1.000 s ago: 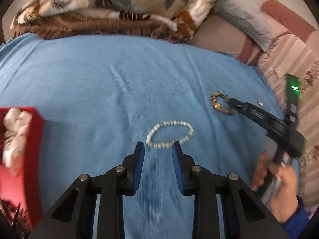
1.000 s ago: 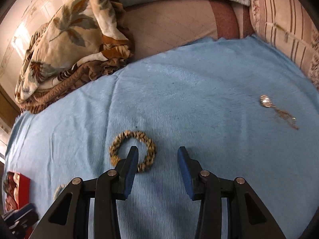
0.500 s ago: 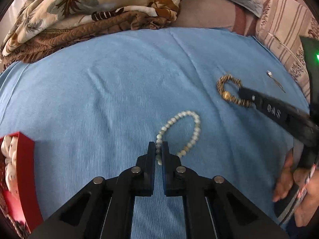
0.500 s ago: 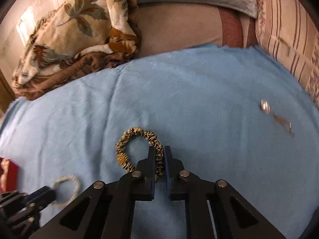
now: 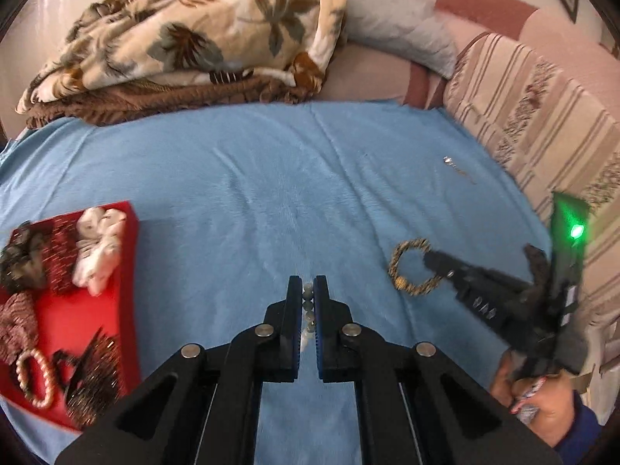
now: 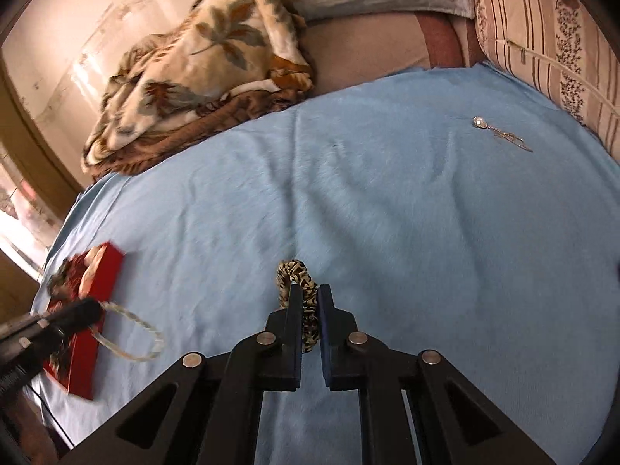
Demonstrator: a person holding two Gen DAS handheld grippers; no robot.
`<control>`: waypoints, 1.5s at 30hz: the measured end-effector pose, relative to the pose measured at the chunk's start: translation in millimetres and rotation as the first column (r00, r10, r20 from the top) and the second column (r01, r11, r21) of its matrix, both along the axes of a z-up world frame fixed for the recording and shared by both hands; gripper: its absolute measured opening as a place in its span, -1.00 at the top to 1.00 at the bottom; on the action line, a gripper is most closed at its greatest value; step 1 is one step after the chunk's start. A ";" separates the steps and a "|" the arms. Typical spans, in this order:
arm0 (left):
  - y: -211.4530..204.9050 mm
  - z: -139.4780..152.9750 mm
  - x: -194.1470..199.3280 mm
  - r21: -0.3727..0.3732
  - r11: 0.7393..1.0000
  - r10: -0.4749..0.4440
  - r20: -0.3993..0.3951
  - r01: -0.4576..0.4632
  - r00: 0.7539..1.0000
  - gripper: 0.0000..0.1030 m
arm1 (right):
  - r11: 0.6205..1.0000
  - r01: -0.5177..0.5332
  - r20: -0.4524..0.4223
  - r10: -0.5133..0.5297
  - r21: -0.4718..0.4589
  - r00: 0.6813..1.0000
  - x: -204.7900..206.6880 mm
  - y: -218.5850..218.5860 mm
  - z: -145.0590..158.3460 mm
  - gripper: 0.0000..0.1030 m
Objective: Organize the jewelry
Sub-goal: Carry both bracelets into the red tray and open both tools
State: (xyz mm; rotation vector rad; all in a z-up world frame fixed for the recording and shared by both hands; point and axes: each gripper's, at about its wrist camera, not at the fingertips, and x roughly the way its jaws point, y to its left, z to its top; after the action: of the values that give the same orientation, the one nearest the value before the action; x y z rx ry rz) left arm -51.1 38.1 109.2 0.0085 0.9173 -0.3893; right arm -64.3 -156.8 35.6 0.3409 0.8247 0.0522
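My left gripper (image 5: pixel 308 283) is shut on a white pearl bracelet (image 5: pixel 308 304); its beads show between the blue pads, lifted off the blue cloth (image 5: pixel 271 193). In the right wrist view the same gripper (image 6: pixel 91 310) comes in from the left, the pearl loop (image 6: pixel 128 312) dangling beside the red box (image 6: pixel 112 267). My right gripper (image 6: pixel 309 288) is shut on a gold-and-black patterned bracelet (image 6: pixel 288 271). The left wrist view shows that gripper (image 5: pixel 428 257) at the right with the ring (image 5: pixel 405 285) hanging from its tip. A red box (image 5: pixel 128 271) holding several pieces lies at the left.
A silver pendant with a thin chain (image 6: pixel 500 133) lies on the cloth at the far right, also the pendant (image 5: pixel 459 168) in the left view. A leaf-print blanket (image 5: pixel 193 38) is heaped at the back. Striped cushions (image 5: pixel 542 124) border the right side. A hand (image 5: pixel 542 407) holds the right tool.
Both grippers have shut, the left on the pearl bracelet and the right on the patterned bracelet. Both have lifted and moved left, bringing the red box further into view.
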 end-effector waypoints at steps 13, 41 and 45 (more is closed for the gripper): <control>107.3 51.9 -63.2 -0.029 0.995 0.095 0.086 -0.092 0.992 0.90 | 0.991 -0.127 0.035 0.128 -0.027 0.991 -55.8 79.3 27.2 0.84; 272.6 -6.1 18.0 -0.226 0.917 0.319 -0.083 -0.329 0.944 0.90 | 0.910 -0.408 0.028 0.411 -0.079 0.911 13.2 285.8 70.3 0.83; 280.0 -20.6 29.8 -0.197 0.914 0.337 -0.114 -0.354 0.934 0.90 | 0.901 -0.430 0.005 0.431 -0.052 0.903 29.8 307.4 62.2 0.83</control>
State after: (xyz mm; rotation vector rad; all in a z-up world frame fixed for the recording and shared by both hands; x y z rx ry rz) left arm -21.3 318.1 88.6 -0.3665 0.9285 -0.1558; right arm -34.4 150.6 97.8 0.1045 0.8719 0.4477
